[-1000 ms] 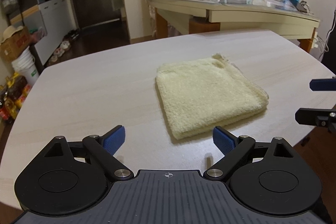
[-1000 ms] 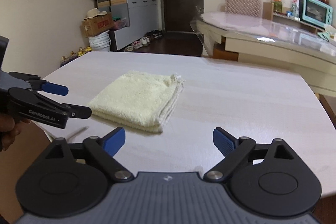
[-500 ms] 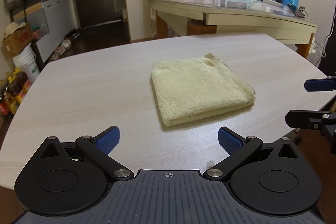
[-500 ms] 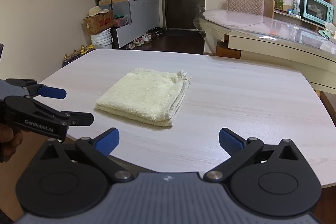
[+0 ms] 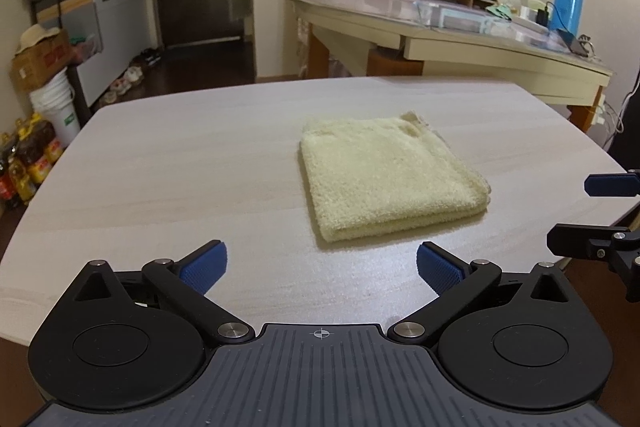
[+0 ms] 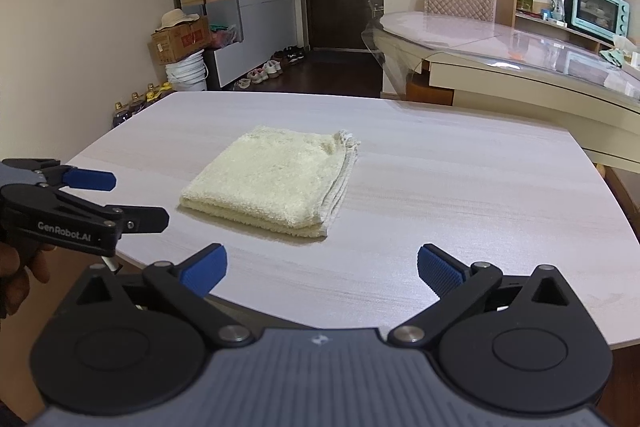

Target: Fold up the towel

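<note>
Well ahead of right hand-held gripper (open): towel

"GenRobot.AI" on left tool arm.

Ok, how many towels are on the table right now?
1. The folded yellow towel lies near the middle of the table, ahead of both open grippers; nothing else could hide another.

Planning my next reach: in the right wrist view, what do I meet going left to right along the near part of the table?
Left claw at the table's left edge → folded towel → bare tabletop out to the right edge. The right claw is open in the foreground, holding nothing.
</note>
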The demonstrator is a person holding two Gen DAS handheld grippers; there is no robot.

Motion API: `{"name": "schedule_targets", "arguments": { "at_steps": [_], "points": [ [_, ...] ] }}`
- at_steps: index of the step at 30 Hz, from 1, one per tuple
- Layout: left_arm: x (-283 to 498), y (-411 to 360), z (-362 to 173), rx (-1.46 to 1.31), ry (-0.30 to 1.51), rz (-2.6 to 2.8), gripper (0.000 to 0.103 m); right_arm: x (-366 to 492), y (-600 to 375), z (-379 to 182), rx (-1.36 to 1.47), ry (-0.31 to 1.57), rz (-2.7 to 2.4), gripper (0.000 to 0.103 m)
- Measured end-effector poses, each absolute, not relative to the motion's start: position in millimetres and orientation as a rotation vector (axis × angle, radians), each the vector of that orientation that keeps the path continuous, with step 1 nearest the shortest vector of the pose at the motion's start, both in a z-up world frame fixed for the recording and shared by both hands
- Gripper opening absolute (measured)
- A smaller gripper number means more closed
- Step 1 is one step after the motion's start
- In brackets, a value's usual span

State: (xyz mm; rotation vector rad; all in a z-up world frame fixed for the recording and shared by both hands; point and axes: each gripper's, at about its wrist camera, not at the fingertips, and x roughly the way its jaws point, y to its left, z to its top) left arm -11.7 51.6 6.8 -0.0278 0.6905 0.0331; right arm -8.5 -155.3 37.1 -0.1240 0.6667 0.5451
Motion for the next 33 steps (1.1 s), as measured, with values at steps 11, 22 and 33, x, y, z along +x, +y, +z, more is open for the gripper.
{"name": "schedule_targets", "arguments": {
  "at_steps": [11,22,33],
  "points": [
    [-16.7,50.2,7.6,-0.042,0.707,0.048,0.103,-11.7,-159.3,31.1,-0.091,0.683,0.533,0.103],
    [-21.7,53.3,6.7,-0.037,0.71,0.109,0.103,-15.1,-151.4,29.1,-0.112,0.69,0.539,0.103],
    [-20.7,59.4,5.3,-0.112,0.718,0.102,0.103,-15.0,-148.0,30.8,-0.129,0.692,0.548,0.103]
  ]
}}
